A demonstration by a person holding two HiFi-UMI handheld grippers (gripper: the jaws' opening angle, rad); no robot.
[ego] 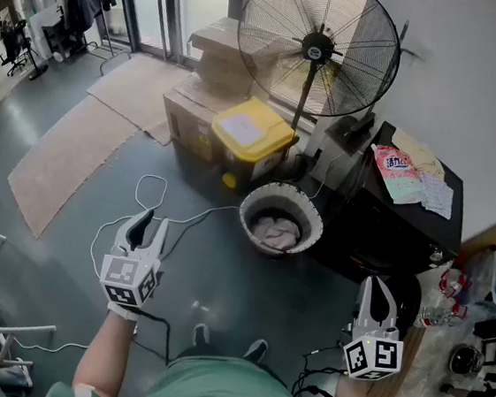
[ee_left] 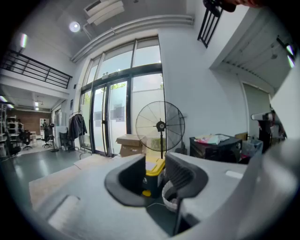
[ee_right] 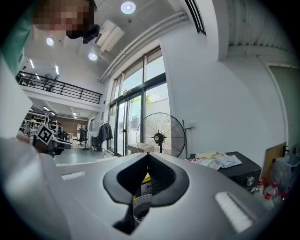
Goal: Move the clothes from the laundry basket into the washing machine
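A round white laundry basket (ego: 311, 211) stands on the grey floor ahead of me, with pale clothes (ego: 275, 233) bunched inside. To its right is a low black machine (ego: 378, 230) with soft packets lying on its top. My left gripper (ego: 150, 223) hovers over the floor, left of and nearer than the basket, open with nothing between its fingers. In the left gripper view, the left gripper (ee_left: 155, 161) frames the basket (ee_left: 168, 198). My right gripper (ego: 378, 285) hangs before the machine, shut and empty. The right gripper (ee_right: 146, 155) points level, with the basket (ee_right: 139, 206) just below it.
A big pedestal fan (ego: 319, 45) stands behind the basket. A yellow-lidded bin (ego: 251, 136) and cardboard boxes (ego: 214, 65) sit to its left. White cables (ego: 146, 192) trail over the floor, and mats (ego: 66, 155) lie at far left. Bottles and clutter (ego: 473, 290) crowd the right edge.
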